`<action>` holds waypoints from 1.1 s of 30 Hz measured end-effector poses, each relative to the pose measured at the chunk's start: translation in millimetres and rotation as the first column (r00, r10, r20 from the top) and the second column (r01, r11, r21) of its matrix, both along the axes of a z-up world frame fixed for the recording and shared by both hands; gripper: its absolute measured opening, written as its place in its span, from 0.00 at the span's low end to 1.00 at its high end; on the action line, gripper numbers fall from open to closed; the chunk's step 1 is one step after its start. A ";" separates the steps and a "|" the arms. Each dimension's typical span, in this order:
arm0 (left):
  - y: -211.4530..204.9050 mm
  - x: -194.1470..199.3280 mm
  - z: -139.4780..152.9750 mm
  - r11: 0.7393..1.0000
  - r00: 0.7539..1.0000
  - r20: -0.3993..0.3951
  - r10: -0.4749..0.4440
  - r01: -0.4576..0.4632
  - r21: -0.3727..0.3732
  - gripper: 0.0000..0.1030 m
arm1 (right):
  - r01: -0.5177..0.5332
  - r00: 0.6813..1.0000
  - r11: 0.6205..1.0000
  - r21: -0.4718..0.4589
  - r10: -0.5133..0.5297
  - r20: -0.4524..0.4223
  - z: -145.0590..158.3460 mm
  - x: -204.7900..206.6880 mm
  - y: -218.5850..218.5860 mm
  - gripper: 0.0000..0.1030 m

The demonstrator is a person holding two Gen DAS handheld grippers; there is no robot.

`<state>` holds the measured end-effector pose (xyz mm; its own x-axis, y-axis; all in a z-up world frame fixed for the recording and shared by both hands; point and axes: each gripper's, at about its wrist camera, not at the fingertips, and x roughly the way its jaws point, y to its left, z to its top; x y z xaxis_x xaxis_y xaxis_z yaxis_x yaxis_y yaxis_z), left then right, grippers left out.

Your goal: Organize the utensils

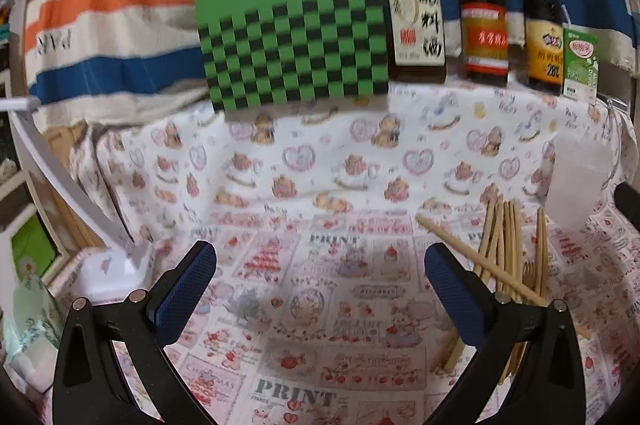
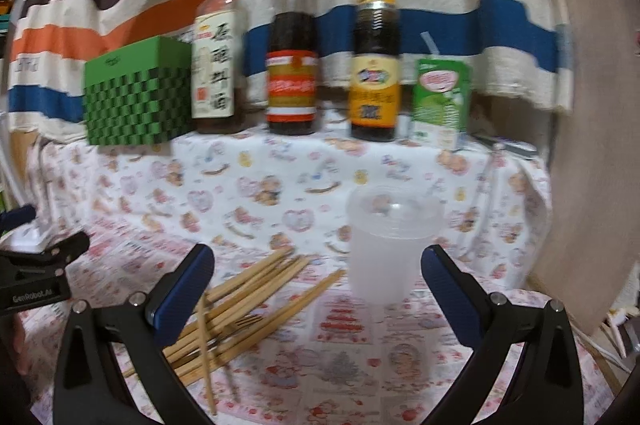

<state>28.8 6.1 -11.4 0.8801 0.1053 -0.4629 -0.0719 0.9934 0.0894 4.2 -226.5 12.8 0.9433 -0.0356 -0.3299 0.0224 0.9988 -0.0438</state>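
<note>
because the thin pale bamboo chopsticks (image 2: 248, 301) lie in a loose crossed heap on the printed pink-and-white tablecloth (image 2: 360, 353), with what looks like a small wooden fork among them, a pinch there could catch several at once or flick one off the table. both the left gripper (image 1: 320, 289) and the right gripper (image 2: 318, 289) have their jaws spread wide and hold nothing. the frosted translucent plastic cup (image 2: 386, 245) stands upright just beside the heap, near the right gripper. it looks light, so a bump from a finger or a long stick dropped in off-centre might tip it.
</note>
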 end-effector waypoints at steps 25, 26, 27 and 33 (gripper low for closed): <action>28.5 -9.2 9.8 0.984 0.998 0.063 0.015 -0.004 -0.176 0.87 | -0.273 0.913 0.943 0.192 0.316 -0.256 -20.1 7.9 21.1 0.12; 29.7 -10.6 11.2 0.986 0.996 0.076 0.037 -0.024 -0.164 0.88 | -0.284 0.904 0.939 0.195 0.330 -0.273 -24.1 8.4 24.4 0.12; 29.5 -11.9 12.5 0.987 0.995 0.085 0.049 -0.035 -0.155 0.90 | -0.287 0.890 0.935 0.207 0.340 -0.304 -27.7 10.7 27.4 0.12; 32.3 -11.8 15.3 0.989 0.993 0.092 0.074 -0.061 -0.134 0.96 | -0.262 0.847 0.941 0.214 0.330 -0.417 -43.0 22.1 31.3 0.12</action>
